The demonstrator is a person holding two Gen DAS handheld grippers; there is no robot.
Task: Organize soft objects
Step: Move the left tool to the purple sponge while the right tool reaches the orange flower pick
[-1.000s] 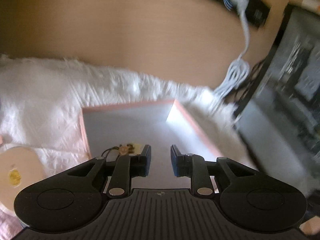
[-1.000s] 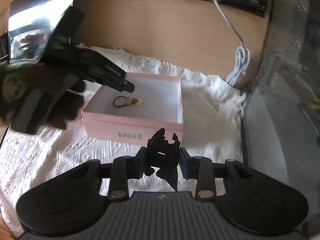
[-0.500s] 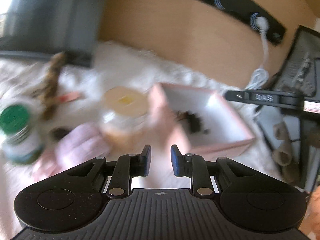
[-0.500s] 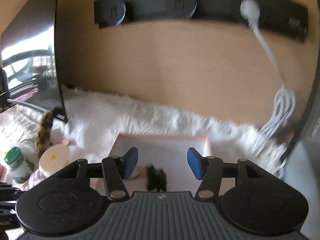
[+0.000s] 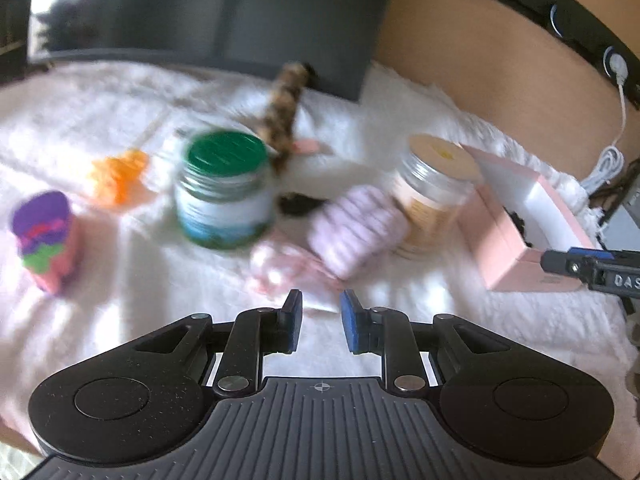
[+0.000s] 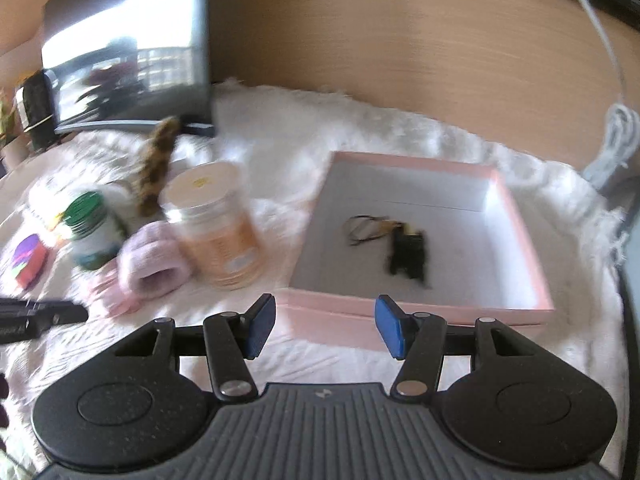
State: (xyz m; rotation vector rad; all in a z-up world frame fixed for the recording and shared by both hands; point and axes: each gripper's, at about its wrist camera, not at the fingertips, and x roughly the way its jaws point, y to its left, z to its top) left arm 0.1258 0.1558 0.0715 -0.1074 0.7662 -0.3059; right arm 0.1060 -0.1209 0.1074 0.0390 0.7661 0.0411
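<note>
Inside the pink box (image 6: pixel 520 240) lay a black hair clip (image 6: pixel 408 254) beside a hair tie (image 6: pixel 362 227), while both the left gripper (image 5: pixel 320 318) and right gripper (image 6: pixel 325 326) (blue-padded) hovered apart, holding nothing.

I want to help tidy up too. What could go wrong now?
The left gripper is open near the pink roll, which leans against the orange jar; grabbing it might tip the jar. The green-lid jar stands close too. The pictures are blurry, so aiming could be off.
</note>
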